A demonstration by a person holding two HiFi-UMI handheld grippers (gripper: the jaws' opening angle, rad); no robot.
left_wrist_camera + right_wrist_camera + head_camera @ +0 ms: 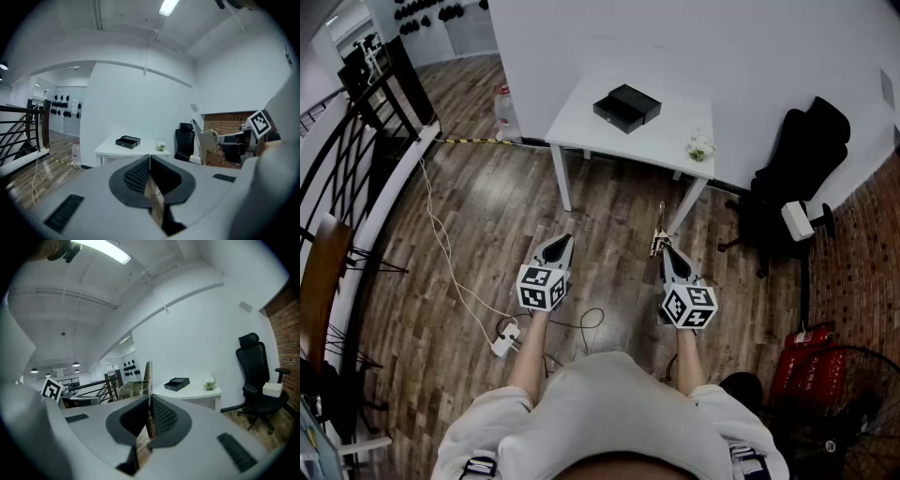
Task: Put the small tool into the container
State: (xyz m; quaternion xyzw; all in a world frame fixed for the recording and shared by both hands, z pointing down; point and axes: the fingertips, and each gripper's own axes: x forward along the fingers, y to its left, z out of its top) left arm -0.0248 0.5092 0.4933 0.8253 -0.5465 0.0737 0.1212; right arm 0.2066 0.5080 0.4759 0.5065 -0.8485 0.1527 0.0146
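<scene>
A black open box (626,107) lies on a white table (581,117) across the wooden floor, well ahead of both grippers. My right gripper (664,249) is shut on a thin brass-coloured tool (659,228) that sticks up past its fingertips. In the right gripper view the tool (148,375) stands upright between the pressed jaws, with the box (176,383) far behind it. My left gripper (562,240) is shut with nothing in it. In its own view the left gripper (149,157) points at the distant box (128,141).
A small potted plant (701,147) sits at the table's right corner. A black office chair (797,159) stands at the right, with red gear and a fan (825,375) below it. A railing (356,141) runs along the left. A cable and power strip (504,339) lie on the floor.
</scene>
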